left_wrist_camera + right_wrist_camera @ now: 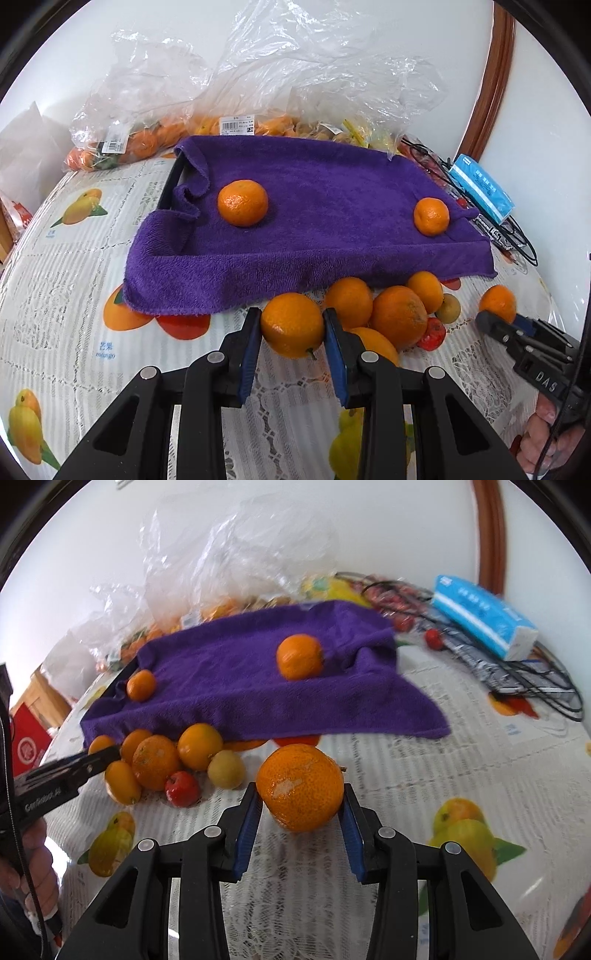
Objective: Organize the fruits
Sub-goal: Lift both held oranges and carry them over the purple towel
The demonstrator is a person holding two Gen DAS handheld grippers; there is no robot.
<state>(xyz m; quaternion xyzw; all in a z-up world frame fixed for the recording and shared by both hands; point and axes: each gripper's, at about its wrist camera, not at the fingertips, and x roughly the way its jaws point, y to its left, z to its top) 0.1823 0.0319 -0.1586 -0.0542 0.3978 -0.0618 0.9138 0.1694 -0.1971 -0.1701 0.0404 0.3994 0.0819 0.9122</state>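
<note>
A purple towel [314, 206] covers a dark tray [171, 184] and carries two oranges [242, 202] [431, 216]. My left gripper [292, 325] is shut on an orange [291, 326] at the left end of a pile of loose fruit [399, 317] just in front of the towel. My right gripper [301, 797] is shut on a larger mandarin [300, 786], to the right of the pile [159, 764]. The towel [240, 686] and its two oranges [300, 656] [141, 685] also show in the right wrist view. Each gripper shows in the other's view [495, 326] [99, 758].
Clear plastic bags of fruit [155, 140] lie behind the tray against the wall. A blue tissue pack [484, 622] and black cables [532, 686] lie at the right. The table has a lace, fruit-printed cover [74, 258]. A red box [29, 746] stands off the left edge.
</note>
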